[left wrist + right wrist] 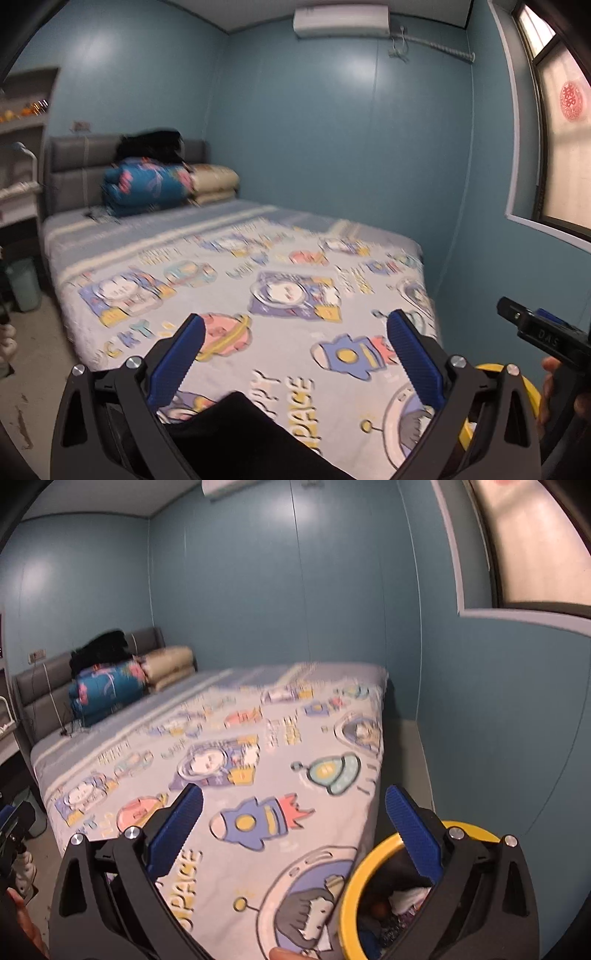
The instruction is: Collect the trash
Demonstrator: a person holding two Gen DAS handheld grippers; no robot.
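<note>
We are holding the left gripper point(295, 332) and right gripper point(293, 808) released wide and empty above the bed point(258, 738); the yellow-rimmed trash bin point(354, 886) is sitting beside the bed's corner, holding trash.

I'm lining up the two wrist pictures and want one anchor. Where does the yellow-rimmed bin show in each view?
Left wrist view: the yellow-rimmed bin peeks out at bottom right, mostly hidden behind that gripper's right finger, beside the bed's corner.
Right wrist view: it sits at bottom right, open top visible with scraps inside, partly behind that gripper's right finger.
Shared landmark: the blue rocket print on the bedsheet, near the bed's foot.
</note>
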